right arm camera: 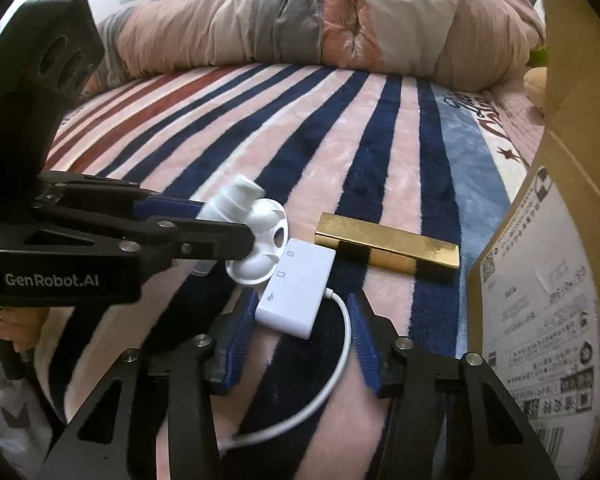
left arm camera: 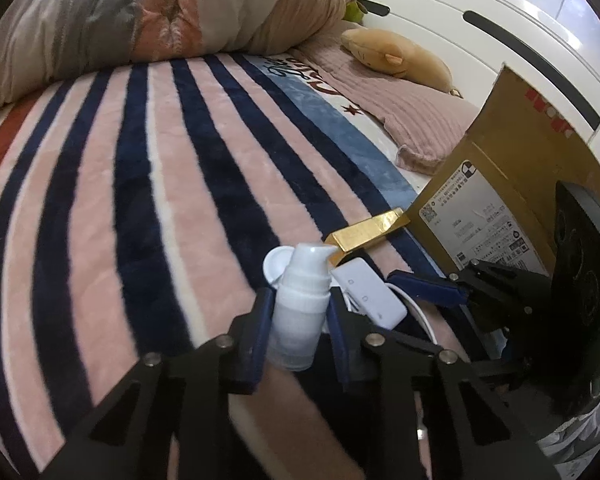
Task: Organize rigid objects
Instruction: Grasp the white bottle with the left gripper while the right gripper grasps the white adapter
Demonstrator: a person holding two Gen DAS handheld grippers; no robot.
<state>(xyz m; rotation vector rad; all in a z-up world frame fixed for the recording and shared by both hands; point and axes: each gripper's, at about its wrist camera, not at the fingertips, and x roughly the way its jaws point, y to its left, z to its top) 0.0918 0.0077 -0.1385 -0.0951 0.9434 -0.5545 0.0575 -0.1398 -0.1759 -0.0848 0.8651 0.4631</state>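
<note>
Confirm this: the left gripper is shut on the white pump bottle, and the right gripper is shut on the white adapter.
Not quite. The left gripper is shut on the white pump bottle, but the right gripper is open around the white adapter, as the right wrist view shows.

The bed (right arm camera: pixel 340 140) is covered with a plush blanket (left arm camera: pixel 140 200) striped in pink, navy and dark red. On it lie a white adapter (right arm camera: pixel 296 288) with its looping cable (right arm camera: pixel 340 344), a gold bar-shaped box (right arm camera: pixel 388 246) just beyond, and a small white round piece (right arm camera: pixel 264 248) touching the adapter's corner. A cardboard box (right arm camera: pixel 540 300) stands at the right. A rolled quilt (right arm camera: pixel 300 28) lies along the far edge, a tan plush toy (left arm camera: pixel 400 56) on a pink pad (left arm camera: pixel 412 112).
</note>
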